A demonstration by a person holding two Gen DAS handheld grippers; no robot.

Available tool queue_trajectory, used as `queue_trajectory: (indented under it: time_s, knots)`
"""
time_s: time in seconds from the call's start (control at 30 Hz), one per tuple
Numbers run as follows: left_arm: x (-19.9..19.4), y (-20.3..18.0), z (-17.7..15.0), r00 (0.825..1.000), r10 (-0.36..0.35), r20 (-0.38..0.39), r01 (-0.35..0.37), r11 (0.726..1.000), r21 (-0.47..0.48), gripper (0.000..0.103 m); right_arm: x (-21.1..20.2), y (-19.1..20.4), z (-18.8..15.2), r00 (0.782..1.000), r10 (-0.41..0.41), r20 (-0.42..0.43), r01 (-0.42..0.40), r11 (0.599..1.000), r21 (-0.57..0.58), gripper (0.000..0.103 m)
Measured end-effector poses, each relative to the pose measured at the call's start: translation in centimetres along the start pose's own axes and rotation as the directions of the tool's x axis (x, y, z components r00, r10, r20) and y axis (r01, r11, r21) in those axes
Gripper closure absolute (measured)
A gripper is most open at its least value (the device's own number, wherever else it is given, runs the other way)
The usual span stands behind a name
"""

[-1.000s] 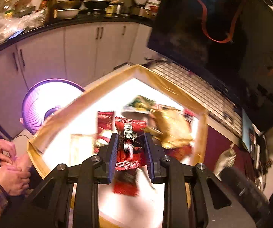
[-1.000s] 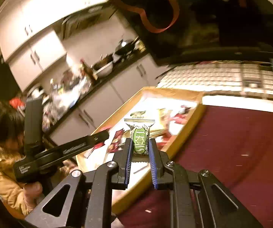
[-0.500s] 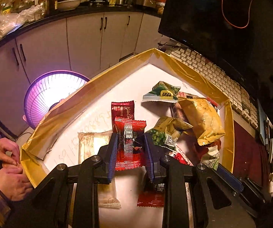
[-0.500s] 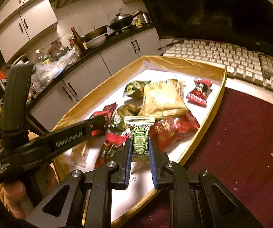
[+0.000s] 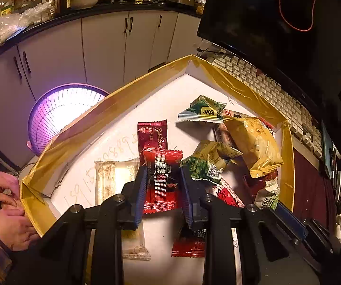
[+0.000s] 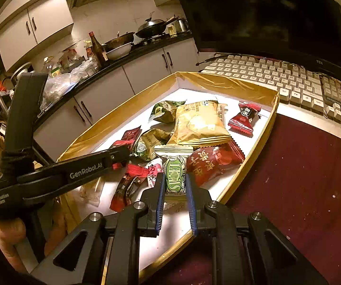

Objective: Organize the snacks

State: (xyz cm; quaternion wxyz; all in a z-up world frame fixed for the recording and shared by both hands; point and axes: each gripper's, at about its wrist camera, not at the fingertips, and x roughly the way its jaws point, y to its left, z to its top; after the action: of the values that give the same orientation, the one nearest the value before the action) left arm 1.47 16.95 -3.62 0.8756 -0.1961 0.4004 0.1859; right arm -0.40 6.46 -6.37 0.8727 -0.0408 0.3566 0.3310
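My left gripper (image 5: 162,185) is shut on a red snack packet (image 5: 162,180) and holds it above the white floor of a shallow box (image 5: 113,104) with gold-taped walls. My right gripper (image 6: 174,185) is shut on a green and white candy packet (image 6: 174,175), held over the box's near right side (image 6: 253,156). In the box lie a yellow chip bag (image 6: 200,123), a big red packet (image 6: 212,162), green packets (image 5: 202,111), a dark red packet (image 5: 152,134) and a pale wafer packet (image 5: 113,178). The left gripper's arm (image 6: 75,173) crosses the right wrist view.
A white keyboard (image 6: 289,80) and a dark monitor (image 5: 277,23) stand behind the box. A dark red mat (image 6: 301,178) lies to its right. A glowing purple heater (image 5: 61,109) stands on the floor at left. Another person's hands (image 5: 4,201) touch the box's left corner.
Both grippers have moved down and closer to the box, each still holding its packet. The view has steadied and the box now fills more of both frames.
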Motion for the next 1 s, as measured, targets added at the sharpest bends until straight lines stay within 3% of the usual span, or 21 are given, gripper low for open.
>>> queue_trajectory:
  time_s: [0.17,0.3,0.5,0.67,0.73,0.8,0.83,0.9,0.93,1.0]
  knots:
    - [-0.6,0.9,0.2,1.000,-0.006,0.020,0.007,0.999,-0.034,0.079,-0.1,0.2,0.0,0.999,0.040,-0.006,-0.040,0.999,0.004,0.085]
    - [-1.2,2.4,0.7,0.999,0.024,0.043,-0.021,0.997,-0.078,0.079,0.6,2.0,0.3,0.998,0.067,-0.015,-0.068,0.995,-0.077,0.085]
    - [-0.2,2.2,0.5,0.999,0.047,0.011,-0.046,0.997,-0.059,0.079,2.4,2.6,0.5,0.997,0.021,-0.078,-0.029,0.994,-0.103,0.084]
    - [0.0,1.5,0.6,0.999,0.037,-0.008,-0.038,0.998,-0.048,0.077,2.0,2.7,0.0,0.999,-0.001,-0.042,-0.003,0.994,-0.109,0.084]
    - [-0.3,1.5,0.4,0.999,0.036,-0.006,-0.037,0.998,-0.050,0.060,1.8,2.4,-0.1,0.999,0.014,-0.037,-0.018,0.995,-0.098,0.082]
    - [-0.7,1.4,0.1,0.999,0.033,0.009,-0.033,0.998,-0.046,0.044,1.4,2.1,-0.1,0.999,0.037,-0.028,-0.039,0.997,-0.068,0.075]
    - [-1.0,1.3,-0.1,0.999,0.044,0.019,-0.043,0.998,-0.040,0.042,1.1,2.1,-0.2,0.998,0.050,-0.024,-0.051,0.997,-0.053,0.070]
    - [-2.0,1.2,-0.5,0.996,0.072,0.048,-0.070,0.996,-0.046,0.039,0.2,2.1,-0.2,0.998,0.062,-0.012,-0.063,0.997,-0.034,0.040]
    - [-2.3,1.2,-0.5,0.995,0.079,0.057,-0.076,0.996,-0.052,0.035,-0.4,2.1,-0.4,0.998,0.060,0.001,-0.060,0.998,-0.032,0.033]
    - [-3.5,0.9,-0.9,0.992,0.089,0.088,-0.084,0.995,-0.057,0.031,-1.8,2.1,-0.8,0.998,0.053,0.037,-0.052,0.998,-0.034,0.031]
